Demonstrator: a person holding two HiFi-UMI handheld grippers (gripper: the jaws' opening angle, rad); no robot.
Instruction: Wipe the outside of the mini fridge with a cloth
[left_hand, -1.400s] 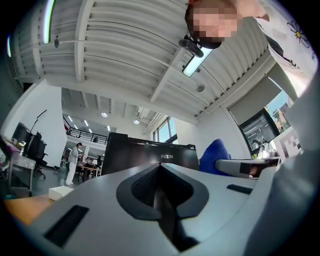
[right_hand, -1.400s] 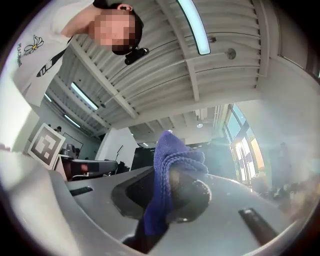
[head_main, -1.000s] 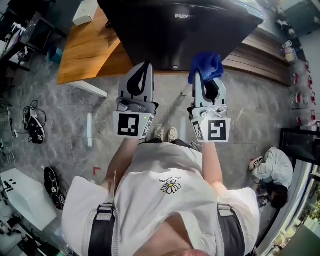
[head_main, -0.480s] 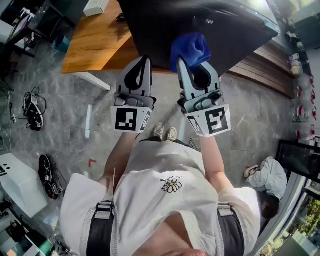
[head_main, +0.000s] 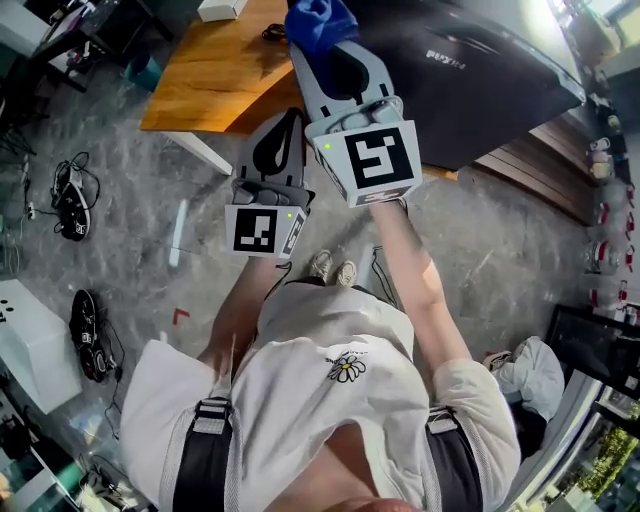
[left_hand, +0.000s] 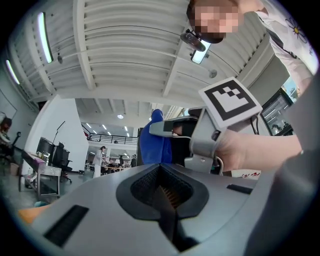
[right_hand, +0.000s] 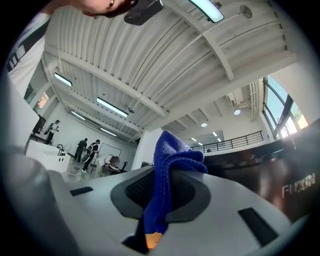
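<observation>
Right gripper (head_main: 325, 48), clamped on the blue cloth (head_main: 318, 20), has swept leftward from the mini fridge (head_main: 480, 80) front edge to its left corner, suggesting a wiping stroke is under way, while left gripper (head_main: 283, 125), jaws together and empty, hangs below that fridge.
</observation>
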